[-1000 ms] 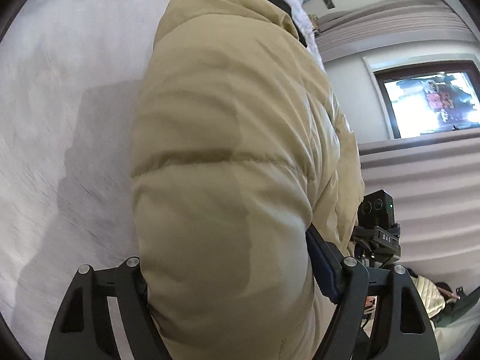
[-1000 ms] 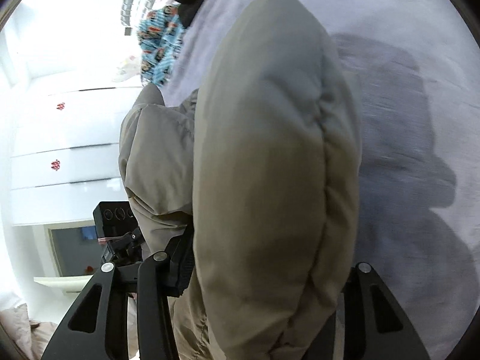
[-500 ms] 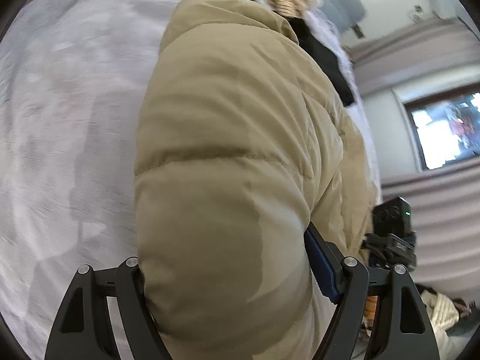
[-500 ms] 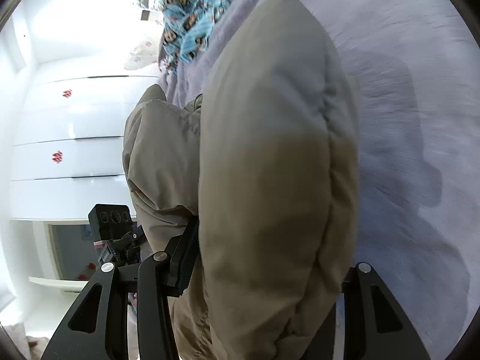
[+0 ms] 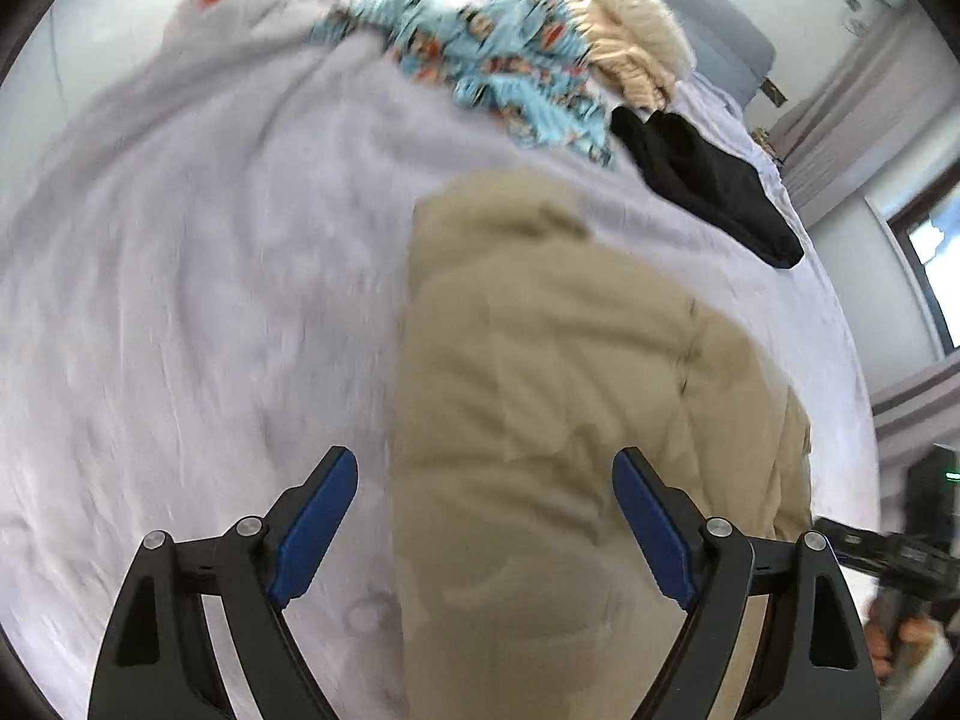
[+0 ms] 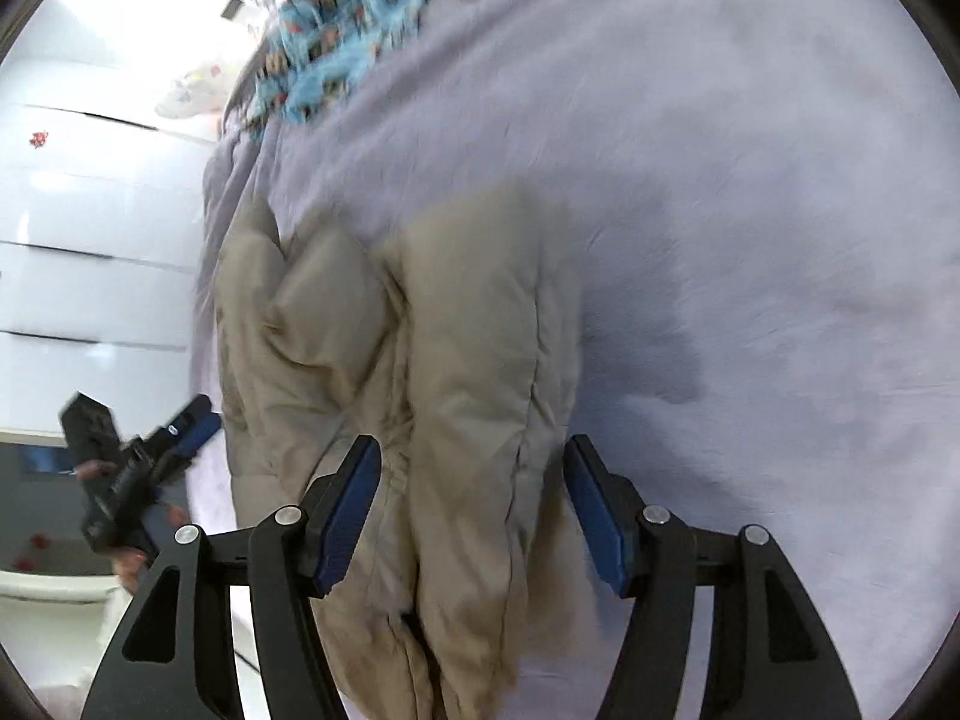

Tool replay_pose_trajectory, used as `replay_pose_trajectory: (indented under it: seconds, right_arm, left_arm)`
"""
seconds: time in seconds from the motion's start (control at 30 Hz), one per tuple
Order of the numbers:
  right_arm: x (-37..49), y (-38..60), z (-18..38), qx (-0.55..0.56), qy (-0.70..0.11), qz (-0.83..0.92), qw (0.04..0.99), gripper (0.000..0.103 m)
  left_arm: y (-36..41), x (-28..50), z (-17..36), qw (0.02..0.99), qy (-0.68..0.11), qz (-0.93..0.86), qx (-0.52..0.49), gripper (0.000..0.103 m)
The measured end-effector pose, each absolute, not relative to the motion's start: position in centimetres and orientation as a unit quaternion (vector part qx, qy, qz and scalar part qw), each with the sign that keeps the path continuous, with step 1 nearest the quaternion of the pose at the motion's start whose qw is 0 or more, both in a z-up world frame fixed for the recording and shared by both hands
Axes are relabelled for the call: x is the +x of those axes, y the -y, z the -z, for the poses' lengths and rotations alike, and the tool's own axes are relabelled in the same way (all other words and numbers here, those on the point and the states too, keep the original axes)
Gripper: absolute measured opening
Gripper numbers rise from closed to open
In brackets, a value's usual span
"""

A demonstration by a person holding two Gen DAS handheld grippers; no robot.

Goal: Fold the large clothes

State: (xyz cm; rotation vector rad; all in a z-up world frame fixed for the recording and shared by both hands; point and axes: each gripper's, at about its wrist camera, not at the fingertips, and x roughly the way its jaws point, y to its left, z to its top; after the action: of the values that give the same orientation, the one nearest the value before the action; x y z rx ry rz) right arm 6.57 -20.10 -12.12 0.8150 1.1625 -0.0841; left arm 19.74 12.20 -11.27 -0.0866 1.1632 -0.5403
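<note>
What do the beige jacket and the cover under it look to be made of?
Beige jacket: likely a matte woven shell over padding, since it is puffy with stitched quilt lines. Bed cover: seemingly soft, matte lilac cloth, going by its shallow wrinkles; blur hides the weave.

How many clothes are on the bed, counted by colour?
Beige: 1, the puffy jacket
Blue patterned: 1
Black: 1
Cream fluffy: 1
Total: 4 clothes on the bed
</note>
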Motion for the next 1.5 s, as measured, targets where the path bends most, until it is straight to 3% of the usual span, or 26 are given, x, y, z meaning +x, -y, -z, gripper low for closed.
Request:
replay_pose_trajectory:
  seconds: [0.03,0.1,0.17,0.47,0.5,0.57,0.7,0.93,1.1,1.5]
  right_arm:
    - [6.5,20.0,11.2,0.372,-0.522,0.044,0.766,0.06]
    - [5.2,19.3,9.3,0.379,-0.497,0.033,0.78,0.036]
    - [4.5,17.4,8.2,0.373,-0.493,0.015,0.786,0.026]
    - [2.2,9.6,12.5,0.232,-0.598,0.024,0.767,0.022]
    - [2.2,9.6,13.5,0.213,-0.606,0.038,0.765,0.015]
    - [2.1,10.3,15.4,0.21,-0.617,0.058,0.756,0.01]
    - [2.3,11.3,17.3,0.222,-0.623,0.074,0.746,0.01]
    - [0.9,11.5,17.7,0.221,-0.625,0.087,0.743,0.01]
    - [0.4,10.7,15.6,0.219,-0.628,0.098,0.74,0.014]
    - [-3.6,9.8,11.7,0.272,-0.61,0.121,0.734,0.014]
  left_arm:
    - [-11.6,20.3,11.0,0.803,-0.539,0.254,-0.031,0.088]
    - [-8.5,21.2,11.0,0.8,-0.54,0.259,-0.019,0.088]
    - [-6.2,20.7,11.9,0.795,-0.546,0.264,0.0,0.088]
    - [-2.4,18.1,13.9,0.808,-0.537,0.235,0.061,0.088]
    - [-2.8,17.9,13.4,0.806,-0.539,0.238,0.06,0.088]
    - [-4.3,17.2,12.2,0.808,-0.533,0.244,0.057,0.088]
    - [-8.0,14.3,11.1,0.816,-0.523,0.235,0.074,0.088]
    - [-12.4,8.8,13.8,0.792,-0.566,0.214,0.081,0.089]
    - [-13.2,7.4,13.7,0.791,-0.574,0.195,0.084,0.089]
    - [-13.9,5.6,11.8,0.783,-0.581,0.203,0.095,0.089]
